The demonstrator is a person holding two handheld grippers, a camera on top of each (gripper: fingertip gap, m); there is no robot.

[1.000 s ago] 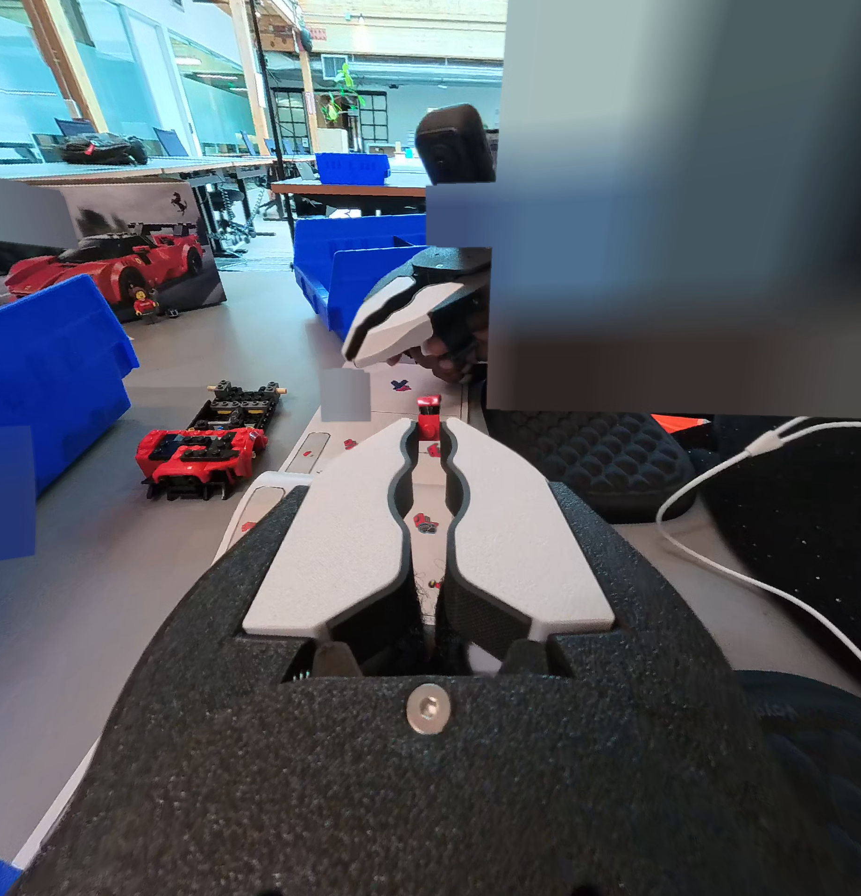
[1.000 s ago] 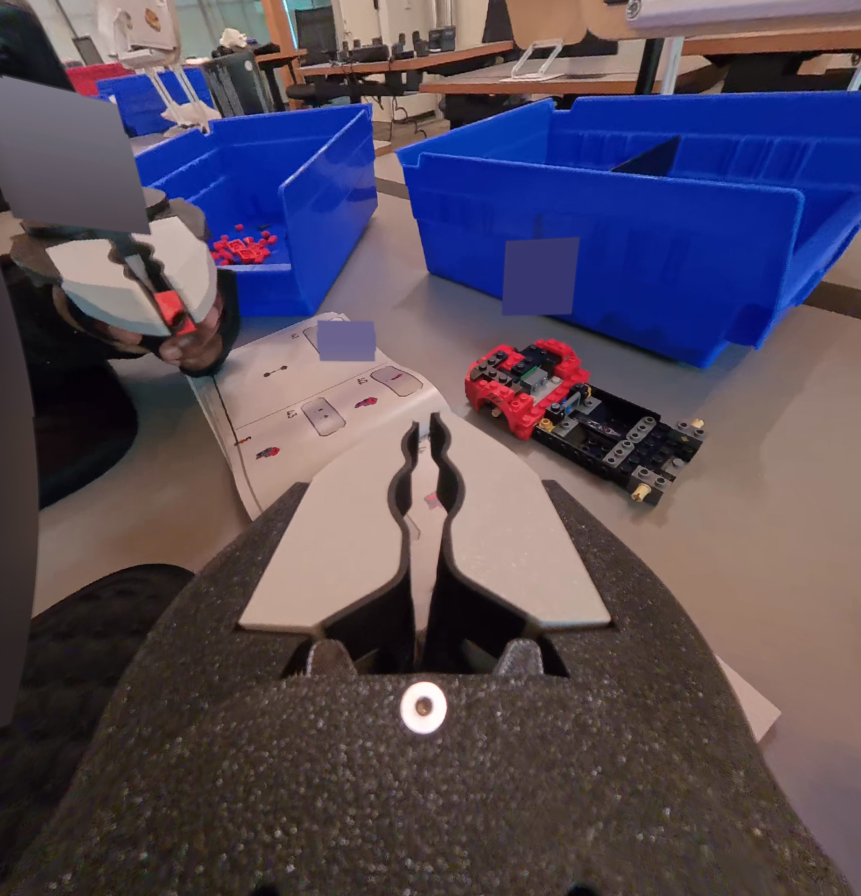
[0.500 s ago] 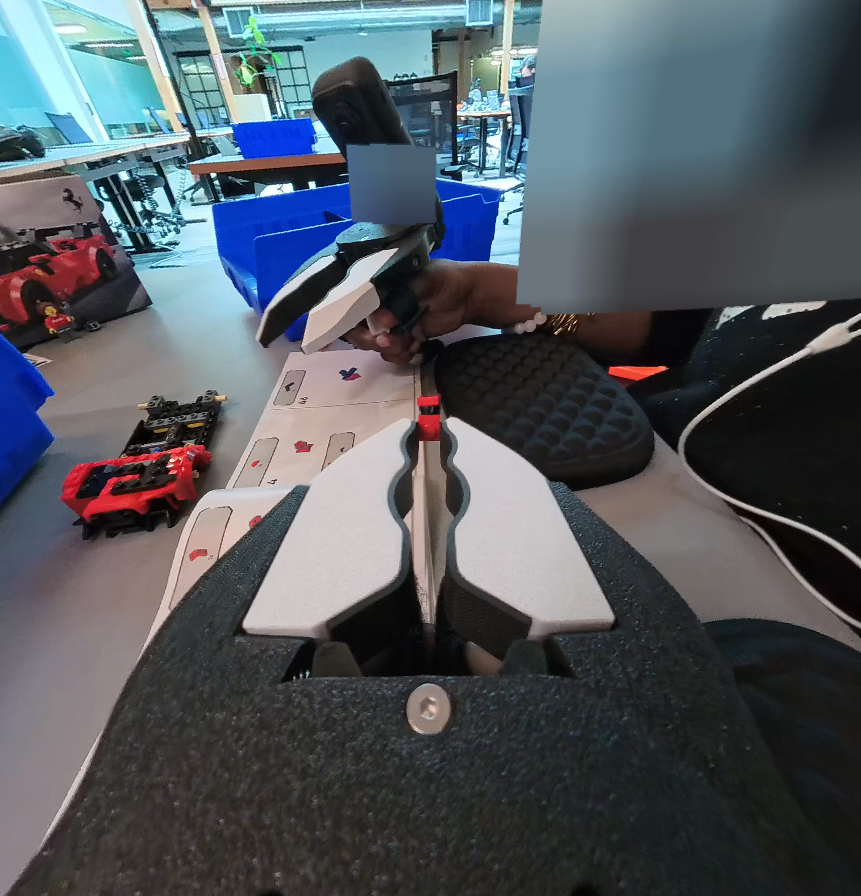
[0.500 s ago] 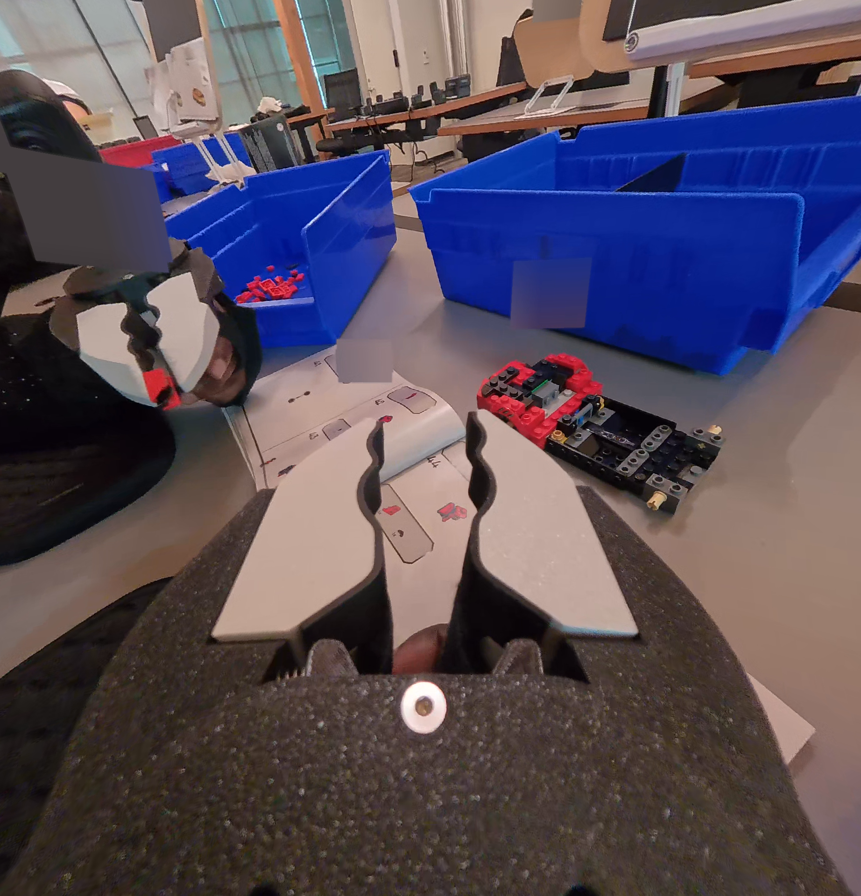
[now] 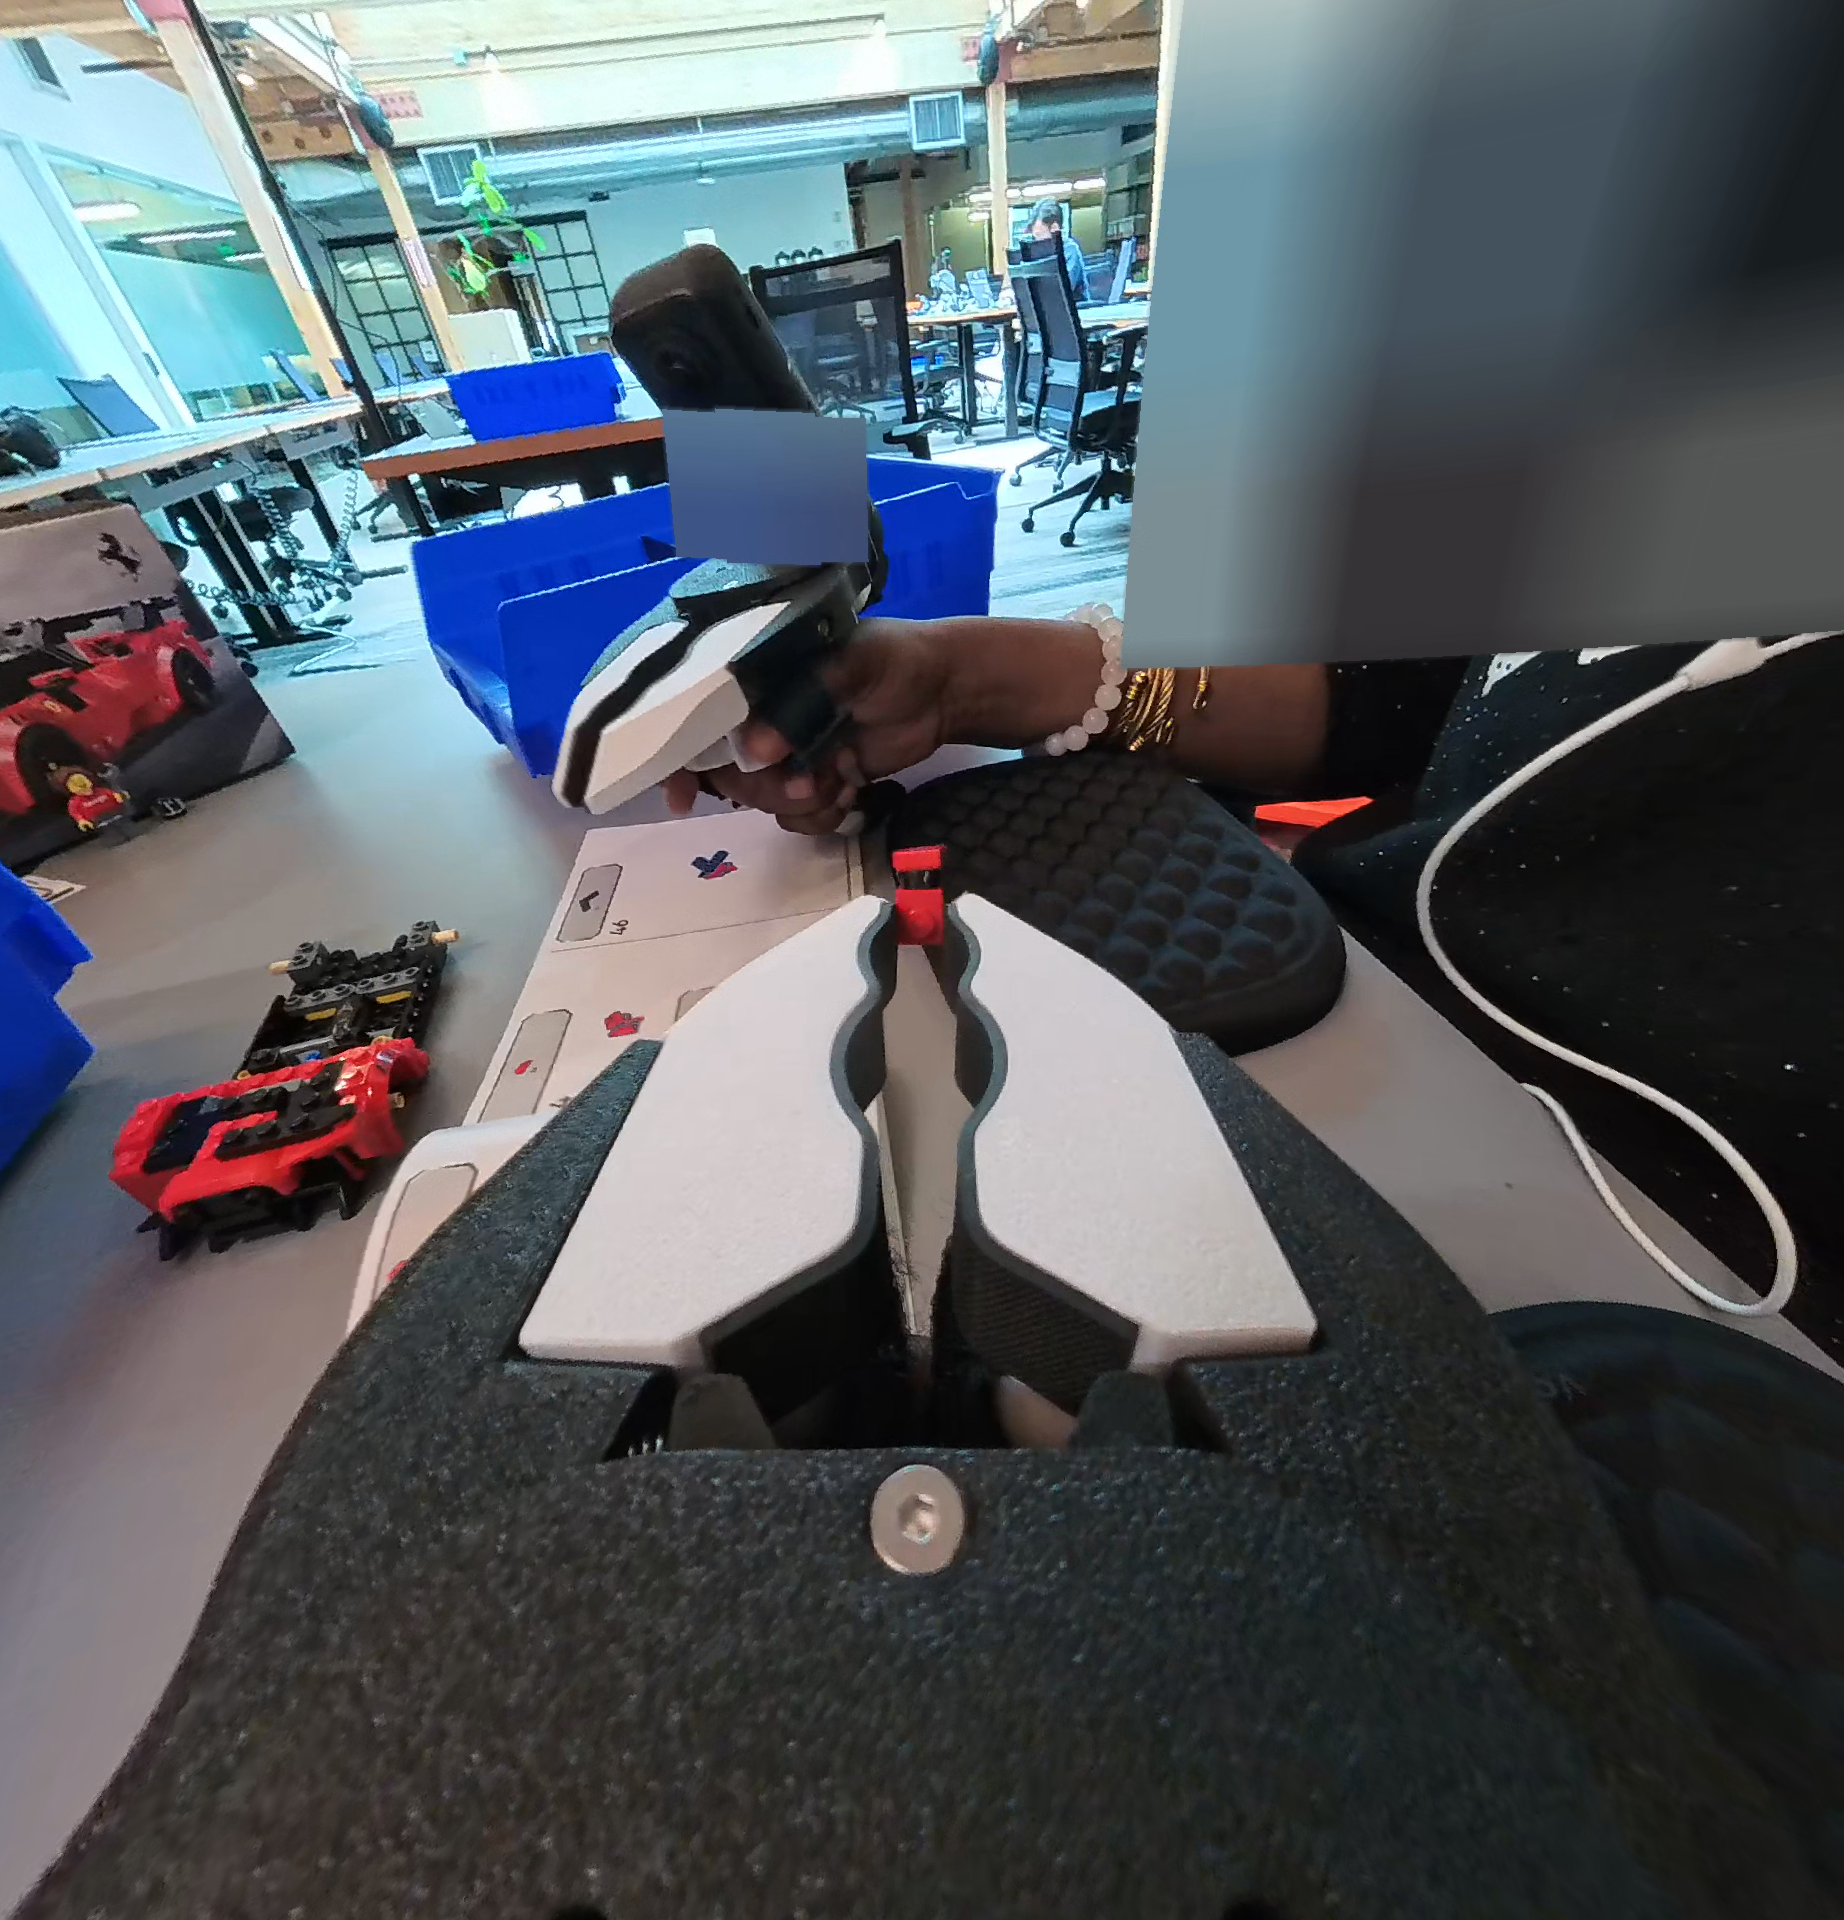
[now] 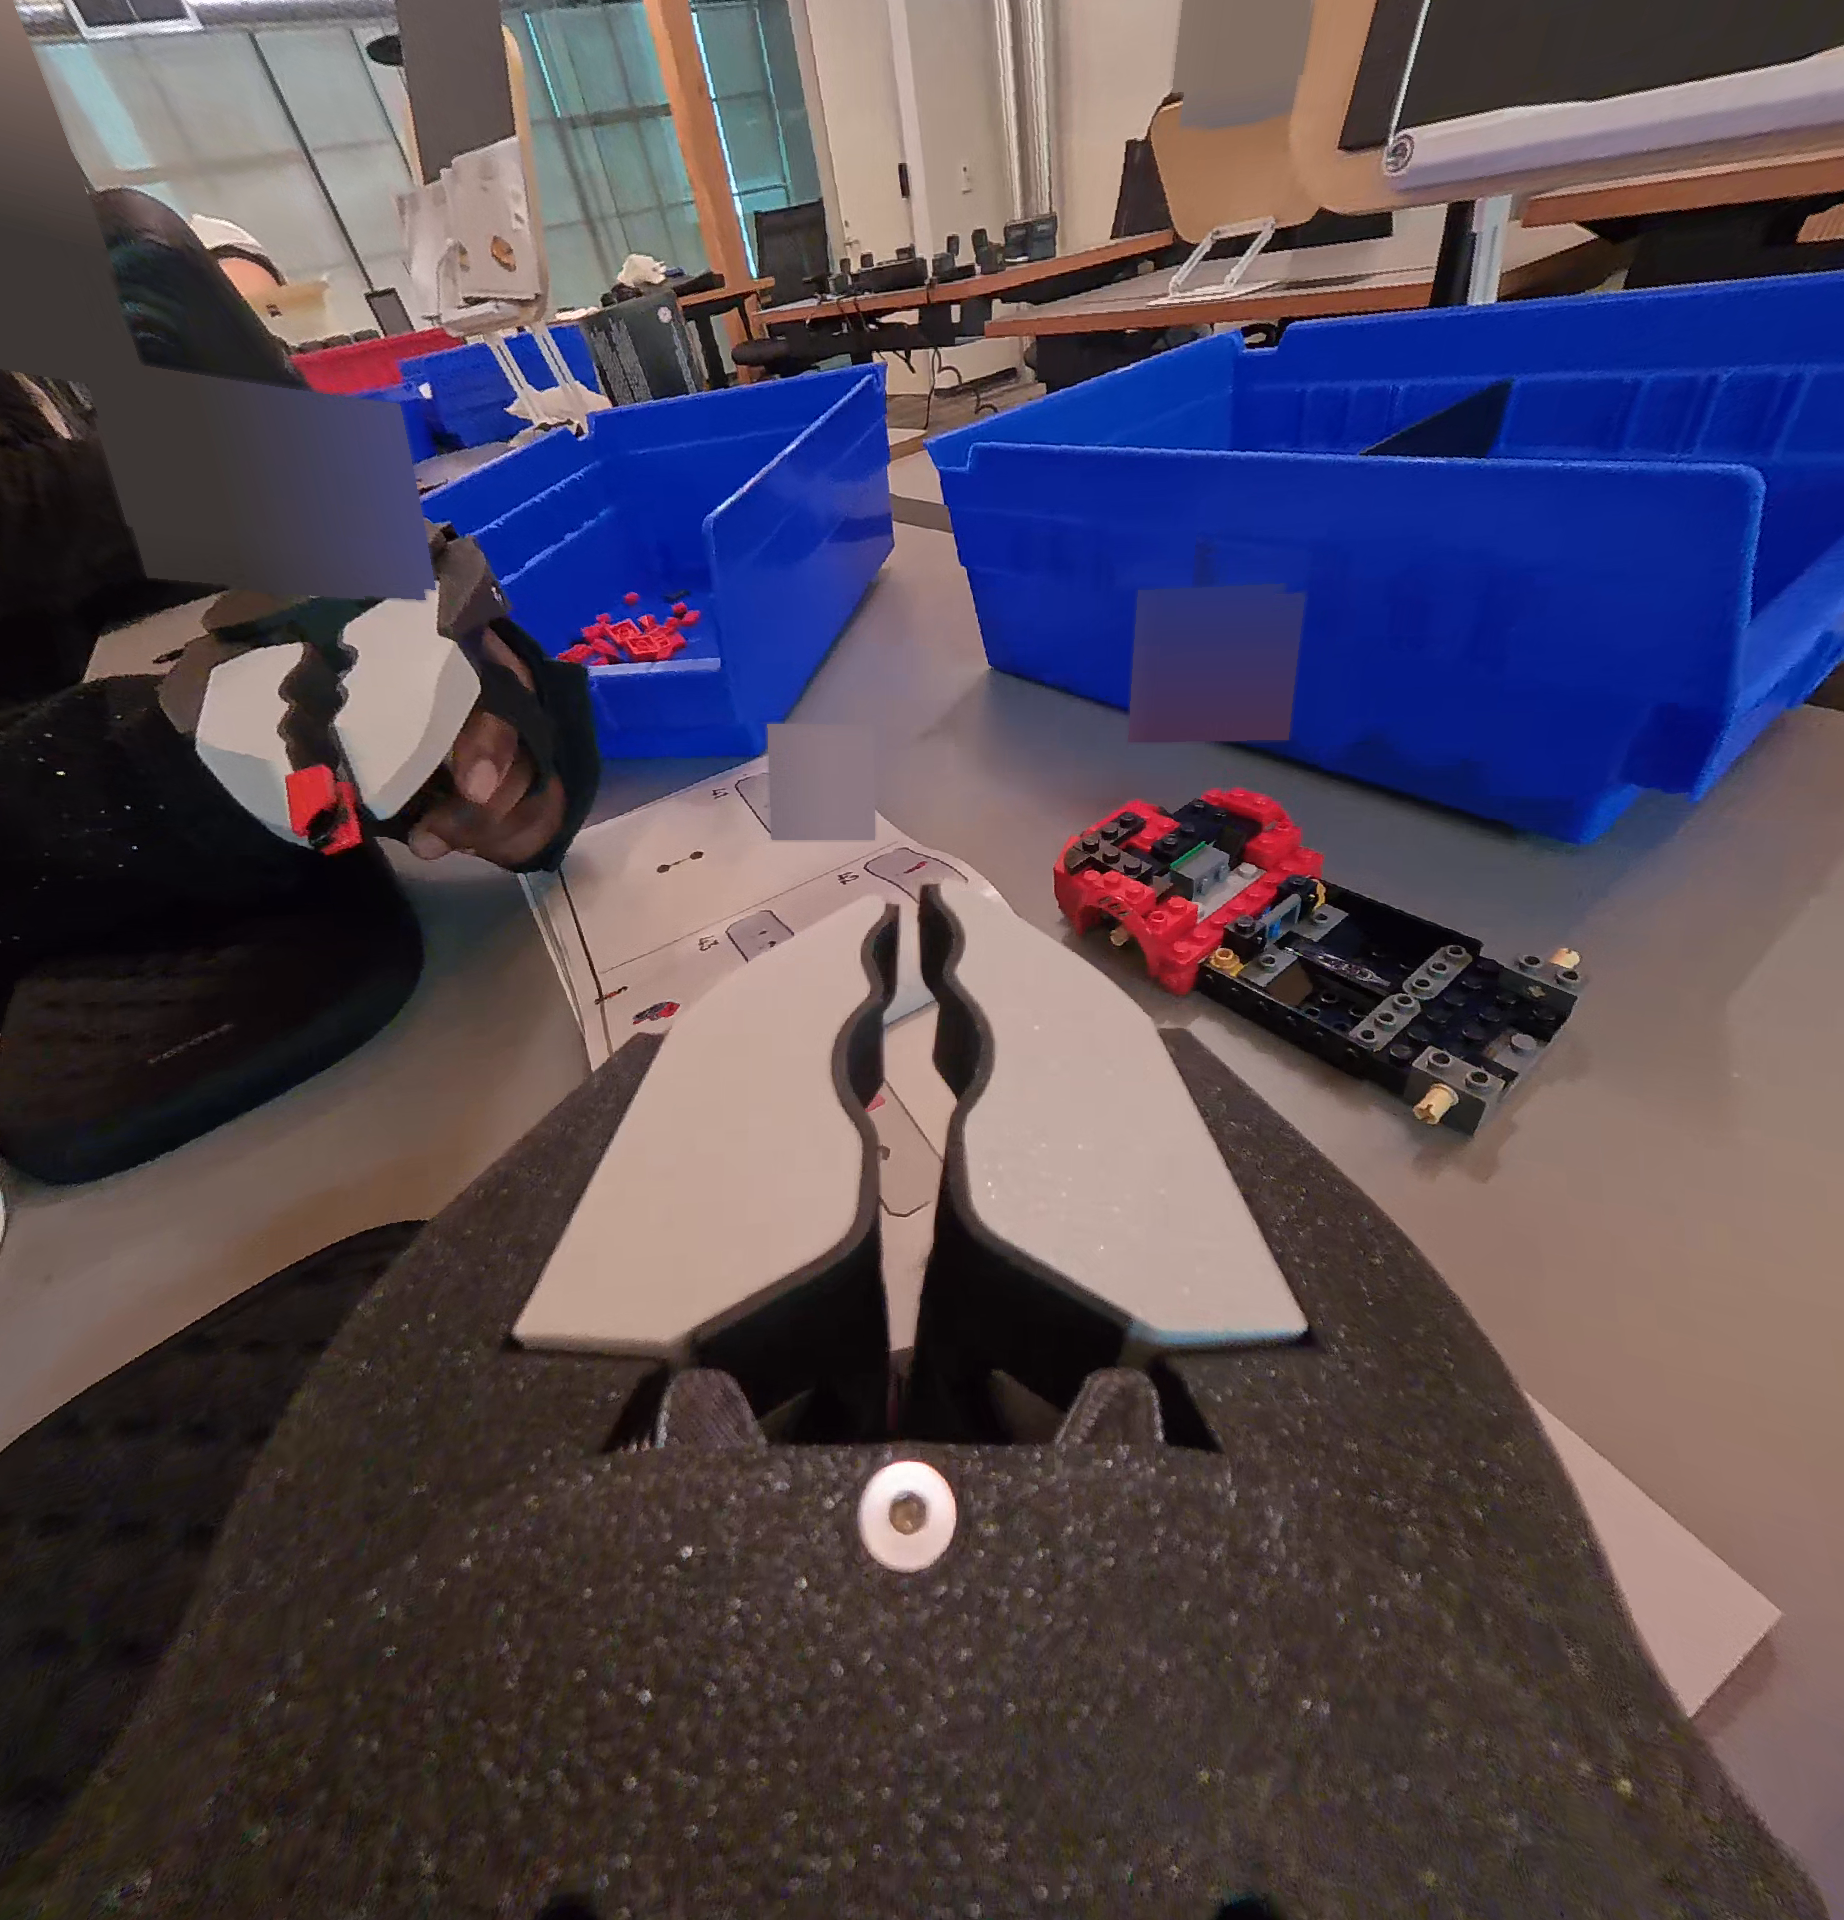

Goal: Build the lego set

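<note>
My left gripper (image 5: 919, 923) is shut on a small red lego piece (image 5: 918, 896) at its fingertips, held above the open instruction booklet (image 5: 689, 914). It also shows in the right wrist view (image 6: 320, 774) with the red piece (image 6: 320, 810). My right gripper (image 6: 910, 906) is shut and empty, low over the booklet (image 6: 679, 883); in the left wrist view it (image 5: 637, 738) hovers beyond the booklet. The partly built red and black lego car (image 6: 1302, 935) lies on the grey table to the right of the booklet, also seen in the left wrist view (image 5: 274, 1101).
A blue bin (image 6: 793, 520) holding several loose red pieces (image 6: 632, 639) and a larger blue bin (image 6: 1417, 582) stand behind the car. The set's box (image 5: 66, 675) stands at the far left. A black padded cushion (image 5: 1126, 914) and a white cable (image 5: 1583, 1091) lie on the right. The tips of one gripper are about 12 cm away from the tips of the other.
The right gripper opened half a second ago and has shut again, empty. The left gripper has kept hold of the red piece while both hands shifted a little over the booklet.
</note>
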